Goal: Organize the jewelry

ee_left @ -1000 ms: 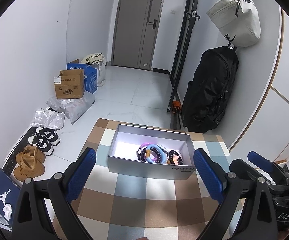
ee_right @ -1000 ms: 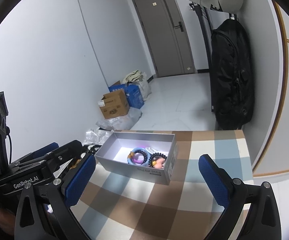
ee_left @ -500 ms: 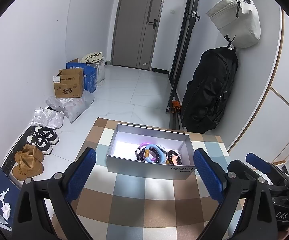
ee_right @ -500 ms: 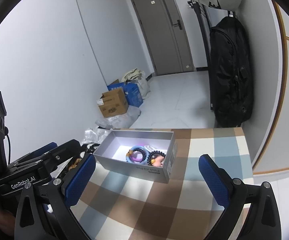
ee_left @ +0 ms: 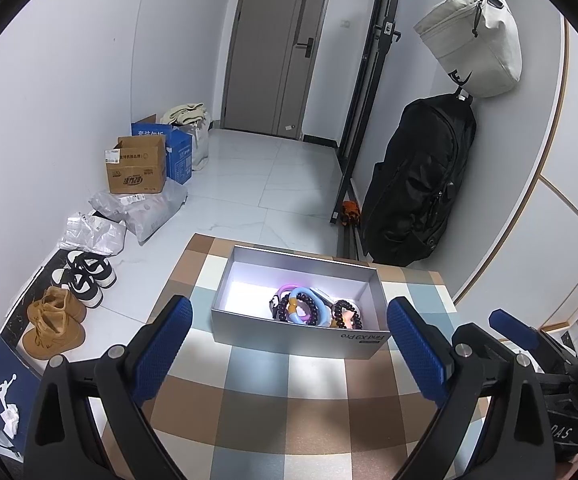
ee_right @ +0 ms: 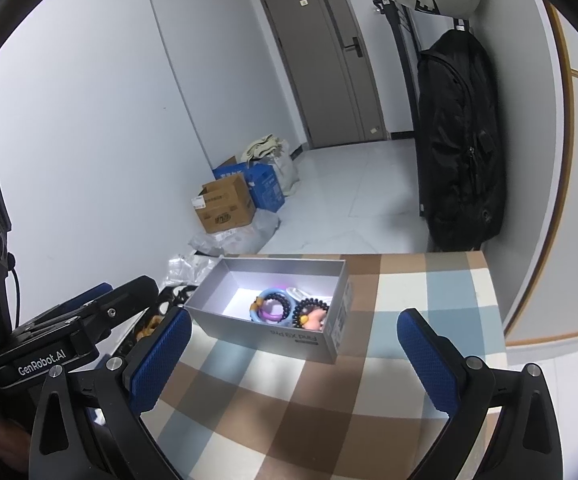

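A small table covered with a checked cloth (ee_left: 289, 404) in brown, blue and cream stands in a white hallway. Near its far edge sits a grey open box (ee_left: 301, 336). Inside the box, bunched toward its right end, lies the jewelry (ee_left: 313, 308): a light blue ring, a purple ring, and dark beaded bracelets, touching one another in a loose heap. The left part of the box floor is bare.

The left gripper (ee_left: 289, 344) hangs above the cloth on the near side of the box, its blue-padded jaws spread wide and holding nothing. The right gripper (ee_right: 295, 356) hangs likewise, wide apart and empty, with the box ahead and slightly to its left.

No loose pieces show on the cloth, so the gathering step looks finished or nearly so. If anything remains, the next move likely calls for tidying the heap inside the box, reaching in over the wall without knocking it.
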A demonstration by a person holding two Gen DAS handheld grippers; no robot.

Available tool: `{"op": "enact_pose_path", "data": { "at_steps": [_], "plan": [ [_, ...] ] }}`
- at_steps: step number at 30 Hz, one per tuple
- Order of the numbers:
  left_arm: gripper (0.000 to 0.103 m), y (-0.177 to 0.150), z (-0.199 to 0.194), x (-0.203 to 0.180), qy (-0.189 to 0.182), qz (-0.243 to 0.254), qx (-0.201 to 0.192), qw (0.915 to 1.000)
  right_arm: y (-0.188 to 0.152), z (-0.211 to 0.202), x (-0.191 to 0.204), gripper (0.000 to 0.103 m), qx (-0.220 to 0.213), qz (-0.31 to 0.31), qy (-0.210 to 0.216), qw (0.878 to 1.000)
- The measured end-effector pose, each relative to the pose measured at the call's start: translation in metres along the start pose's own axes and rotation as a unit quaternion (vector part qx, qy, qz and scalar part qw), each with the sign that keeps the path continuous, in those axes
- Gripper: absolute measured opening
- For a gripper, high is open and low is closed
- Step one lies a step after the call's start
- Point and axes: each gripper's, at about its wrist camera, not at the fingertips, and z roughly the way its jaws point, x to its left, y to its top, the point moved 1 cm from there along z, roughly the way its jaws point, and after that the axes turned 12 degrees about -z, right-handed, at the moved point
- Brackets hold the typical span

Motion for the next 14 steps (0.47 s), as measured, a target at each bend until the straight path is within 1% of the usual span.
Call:
{"op": "enact_pose_path", "data": {
  "at_steps": [7, 11, 14],
  "plan": [
    [0.095, -0.0013, 0.0018, -0.0026, -0.002, -0.003, 0.004, 1.0000, -0.0005, 0.0005, 0.0001, 0.103, 0.002, 0.000, 0.000, 1.000],
    [0.095, -0.0006, 0.0026, 0.0000, -0.010, -0.013, 0.003, 0.9999, -0.0009, 0.0010, 0.0001, 0.103, 0.005, 0.000, -0.001, 1.000],
    [0.095, -0.0002, 0.0052, 0.0002, -0.017, -0.019, 0.012, 0.9996, -0.0013, 0.0013, -0.0001, 0.103, 0.005, 0.001, 0.000, 1.000]
  ]
}}
